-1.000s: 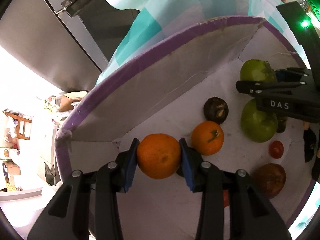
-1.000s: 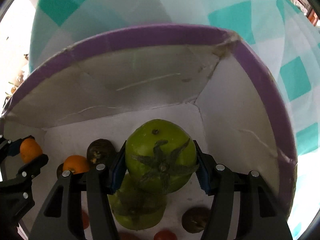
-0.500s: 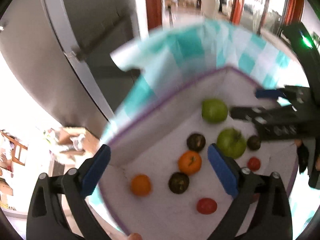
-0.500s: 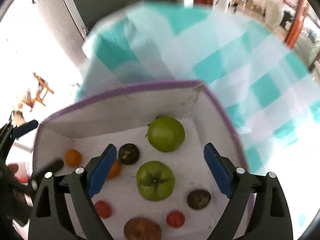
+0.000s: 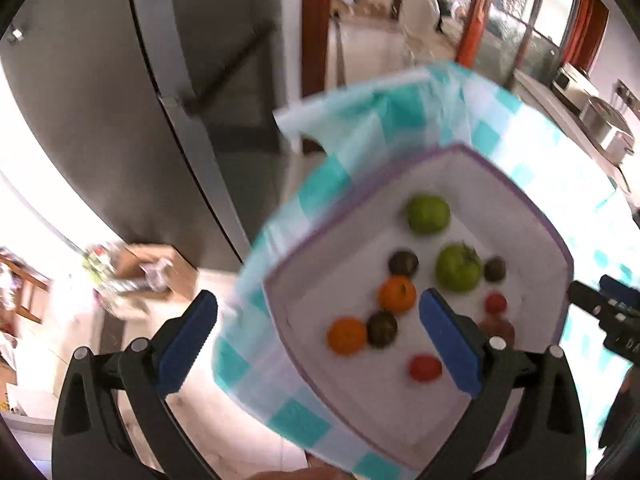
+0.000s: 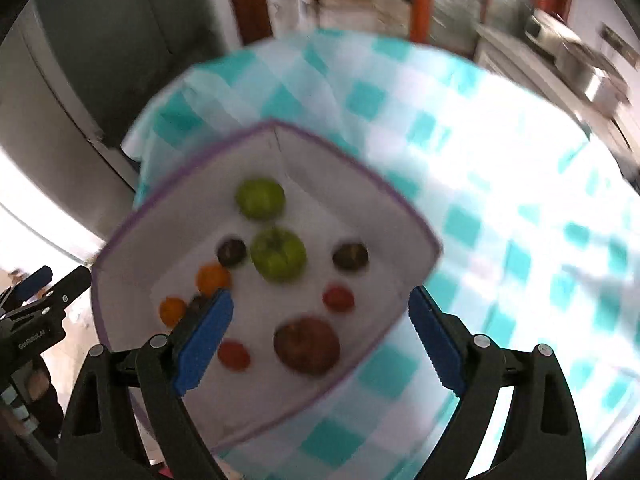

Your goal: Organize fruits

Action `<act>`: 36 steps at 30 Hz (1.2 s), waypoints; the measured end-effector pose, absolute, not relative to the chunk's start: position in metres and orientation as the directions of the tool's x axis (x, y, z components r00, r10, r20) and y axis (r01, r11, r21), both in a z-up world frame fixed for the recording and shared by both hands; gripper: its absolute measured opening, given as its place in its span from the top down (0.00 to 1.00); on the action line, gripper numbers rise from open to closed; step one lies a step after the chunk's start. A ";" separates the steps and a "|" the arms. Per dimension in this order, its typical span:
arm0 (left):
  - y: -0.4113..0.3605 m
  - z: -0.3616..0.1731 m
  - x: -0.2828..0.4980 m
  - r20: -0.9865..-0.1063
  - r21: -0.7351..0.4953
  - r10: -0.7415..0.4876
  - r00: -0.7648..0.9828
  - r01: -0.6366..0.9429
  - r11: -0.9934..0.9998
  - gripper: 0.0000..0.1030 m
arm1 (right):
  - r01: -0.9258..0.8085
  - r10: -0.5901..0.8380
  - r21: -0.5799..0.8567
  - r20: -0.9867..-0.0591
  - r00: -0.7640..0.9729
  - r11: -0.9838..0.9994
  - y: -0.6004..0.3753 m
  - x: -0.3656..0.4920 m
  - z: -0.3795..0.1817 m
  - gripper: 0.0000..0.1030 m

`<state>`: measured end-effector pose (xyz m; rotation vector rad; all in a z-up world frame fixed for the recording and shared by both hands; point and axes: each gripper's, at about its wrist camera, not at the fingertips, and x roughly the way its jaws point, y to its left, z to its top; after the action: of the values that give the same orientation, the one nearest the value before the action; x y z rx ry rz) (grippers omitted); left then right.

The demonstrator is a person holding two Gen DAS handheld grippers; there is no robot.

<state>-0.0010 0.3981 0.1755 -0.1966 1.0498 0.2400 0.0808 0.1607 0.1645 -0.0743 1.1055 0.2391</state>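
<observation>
Below both tools, a white tray (image 6: 132, 240) with a purple rim holds the fruit: two green tomatoes (image 6: 261, 197) at upper centre, two oranges (image 6: 213, 278) at left, red tomatoes (image 6: 338, 298) and dark fruit lower down. Both the left gripper (image 5: 318, 342) and right gripper (image 6: 320, 340) are spread wide, holding nothing, above the checked cloth (image 6: 500, 200).

Setting: home kitchen/dining area. Evidence: steel refrigerator doors (image 5: 132, 128), table under teal-checked cloth (image 6: 500, 184), counter with metal pots (image 5: 604, 128), wooden door frame (image 5: 316, 28), glazed doors (image 5: 524, 36) to adjoining room.
</observation>
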 end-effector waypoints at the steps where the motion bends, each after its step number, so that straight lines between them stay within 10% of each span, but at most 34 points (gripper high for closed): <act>1: 0.398 0.171 -0.002 -0.884 -0.055 0.078 0.460 -0.268 0.962 0.02 | -0.227 0.146 0.053 -0.899 0.414 0.972 0.166 0.075 0.162 0.16; 36: 0.365 0.152 0.009 -0.904 0.051 0.085 0.419 -0.091 0.995 0.02 | -0.293 0.082 -0.035 -0.923 0.377 0.956 0.206 0.064 0.158 0.16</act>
<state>0.0091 0.3650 0.1517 -0.0058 1.1331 0.1099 0.0641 0.2056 0.1582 -0.2051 1.1621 0.2415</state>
